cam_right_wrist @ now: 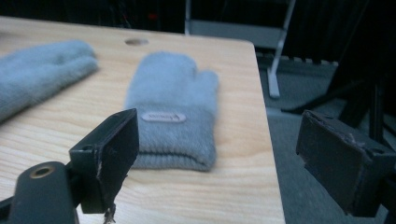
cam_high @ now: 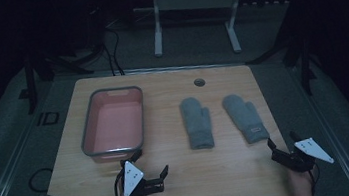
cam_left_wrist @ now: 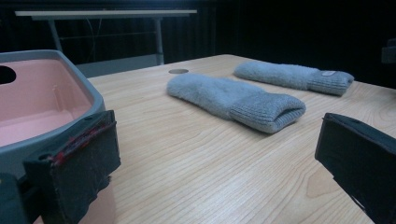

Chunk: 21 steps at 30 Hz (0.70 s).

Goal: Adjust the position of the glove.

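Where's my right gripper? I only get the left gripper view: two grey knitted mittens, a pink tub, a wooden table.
Observer: The right gripper is at the near right corner of the wooden table, just short of the cuff of the labelled grey knitted mitten, not touching it.
Operator: Are its jaws open?
Observer: Yes, wide open, with nothing between them.
Operator: Anything inside the tub?
Observer: From the high view, the grey-rimmed pink plastic tub looks empty.
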{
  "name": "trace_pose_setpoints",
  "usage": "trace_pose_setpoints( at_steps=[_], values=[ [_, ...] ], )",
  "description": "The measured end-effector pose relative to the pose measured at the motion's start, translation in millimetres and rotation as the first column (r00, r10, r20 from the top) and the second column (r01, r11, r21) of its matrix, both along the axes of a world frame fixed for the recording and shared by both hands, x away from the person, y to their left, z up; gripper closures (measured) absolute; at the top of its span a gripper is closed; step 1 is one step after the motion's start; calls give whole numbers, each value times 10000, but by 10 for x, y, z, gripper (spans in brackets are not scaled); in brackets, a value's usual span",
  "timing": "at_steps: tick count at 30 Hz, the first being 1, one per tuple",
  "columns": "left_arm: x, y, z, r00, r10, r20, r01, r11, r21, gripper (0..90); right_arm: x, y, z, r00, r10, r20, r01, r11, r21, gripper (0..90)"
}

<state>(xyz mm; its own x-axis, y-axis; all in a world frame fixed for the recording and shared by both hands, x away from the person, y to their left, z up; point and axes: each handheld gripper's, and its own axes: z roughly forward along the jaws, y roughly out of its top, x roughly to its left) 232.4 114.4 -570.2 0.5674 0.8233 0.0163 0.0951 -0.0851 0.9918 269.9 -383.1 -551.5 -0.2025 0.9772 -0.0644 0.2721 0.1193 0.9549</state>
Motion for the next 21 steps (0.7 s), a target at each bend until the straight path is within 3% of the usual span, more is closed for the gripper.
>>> trace_pose_setpoints(
  at_steps=[3, 7, 12, 15, 19, 21],
  values=[
    [3, 2, -1, 10000, -38, 2, 38, 10000, -46, 1, 33, -34, 14, 9994, -167, -317, 175, 9995, 245, 126],
    [-1, 5, -3, 10000, -55, 47, 56, 10000, -77, 1, 28, -44, 76, 9991, -182, -388, 202, 9986, 498, 117],
    [-6, 12, -6, 9999, -91, 98, 92, 9999, -146, 1, 81, 15, 275, 9986, -32, -529, 45, 9997, 245, 114],
    [-6, 12, -6, 9999, -123, 115, 125, 9998, -157, 1, 129, 79, 392, 9993, -51, -372, 55, 9999, 102, 120],
    [-8, 8, -7, 9998, -141, 118, 143, 9997, -174, 1, 277, 156, 512, 9886, 709, -1332, -662, 9970, 389, 139],
    [-8, 9, -6, 9998, -151, 111, 153, 9998, -159, 1, 348, 207, 552, 9786, 1122, -1724, -1035, 9929, 588, 140]
  ],
)
